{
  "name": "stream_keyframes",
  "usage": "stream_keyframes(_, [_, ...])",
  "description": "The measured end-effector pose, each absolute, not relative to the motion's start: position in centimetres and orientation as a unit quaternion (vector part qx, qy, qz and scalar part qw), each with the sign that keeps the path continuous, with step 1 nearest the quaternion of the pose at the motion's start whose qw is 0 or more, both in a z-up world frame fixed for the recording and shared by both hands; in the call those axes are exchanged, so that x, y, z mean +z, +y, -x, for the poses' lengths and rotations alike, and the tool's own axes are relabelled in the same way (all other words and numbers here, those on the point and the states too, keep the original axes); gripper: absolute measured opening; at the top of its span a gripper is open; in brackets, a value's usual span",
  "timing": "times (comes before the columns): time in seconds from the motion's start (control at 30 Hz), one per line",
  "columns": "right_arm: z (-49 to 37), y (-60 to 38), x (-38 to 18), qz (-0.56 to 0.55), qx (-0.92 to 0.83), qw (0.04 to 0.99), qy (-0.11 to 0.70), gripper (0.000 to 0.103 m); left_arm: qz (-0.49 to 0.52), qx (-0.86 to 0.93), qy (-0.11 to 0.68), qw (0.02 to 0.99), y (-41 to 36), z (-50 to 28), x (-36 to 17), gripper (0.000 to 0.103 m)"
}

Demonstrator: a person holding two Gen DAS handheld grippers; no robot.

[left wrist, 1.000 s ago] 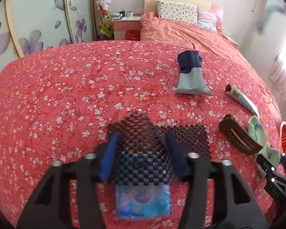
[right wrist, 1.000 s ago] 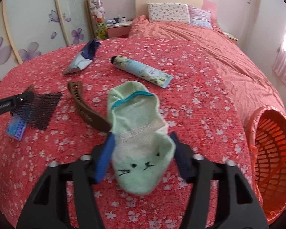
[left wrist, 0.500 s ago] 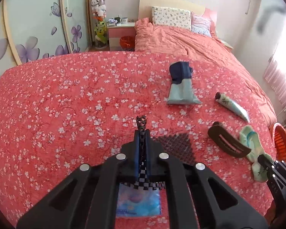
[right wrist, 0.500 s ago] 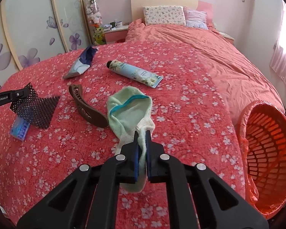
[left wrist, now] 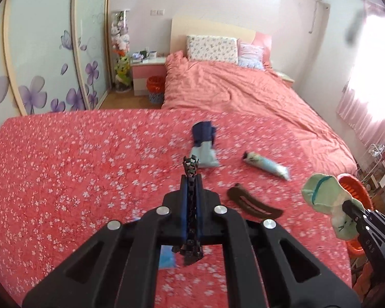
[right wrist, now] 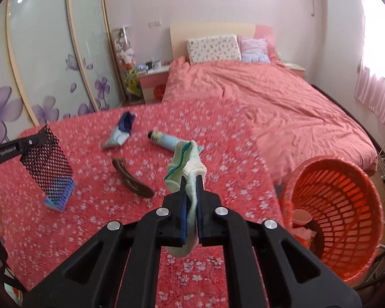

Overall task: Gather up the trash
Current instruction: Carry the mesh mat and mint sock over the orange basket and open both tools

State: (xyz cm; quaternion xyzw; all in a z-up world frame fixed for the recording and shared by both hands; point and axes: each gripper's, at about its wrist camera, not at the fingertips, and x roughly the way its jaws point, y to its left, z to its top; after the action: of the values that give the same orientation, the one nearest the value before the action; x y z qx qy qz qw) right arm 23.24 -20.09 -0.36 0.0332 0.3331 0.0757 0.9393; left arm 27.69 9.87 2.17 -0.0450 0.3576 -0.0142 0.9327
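Left gripper (left wrist: 191, 195): clamped on the black mesh (right wrist: 46, 163), lifted off the bed.
Right gripper (right wrist: 191, 202): clamped on the green sock (right wrist: 186, 165), held in the air.
Basket (right wrist: 346, 192): at 3 o'clock in the right view, tipped toward the bed, a few bits already inside.
Blue pack (right wrist: 57, 197): on the bed, under the mesh.
Left on the bed (left wrist: 64, 166): brown clip (right wrist: 132, 179), tube (right wrist: 166, 140), pouch (right wrist: 119, 133).
Progress: early, I judge; two items in hand, four lying.
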Motion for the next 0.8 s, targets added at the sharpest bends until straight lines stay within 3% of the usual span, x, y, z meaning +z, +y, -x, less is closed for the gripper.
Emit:
stream_keyframes(0.37, [-18.9,-23.2,4.2,-0.048,0.042,0.964,0.259,0.006,0.038,-0.074,0.324,0.943,4.3,-24.8,6.0,0.006])
stream_keyframes(0.8, [-16.7,-30.2,4.1,-0.083,-0.013,0.967,0.240,0.006,0.011,-0.186,0.307,0.933,-7.0,-23.2,7.5,0.006])
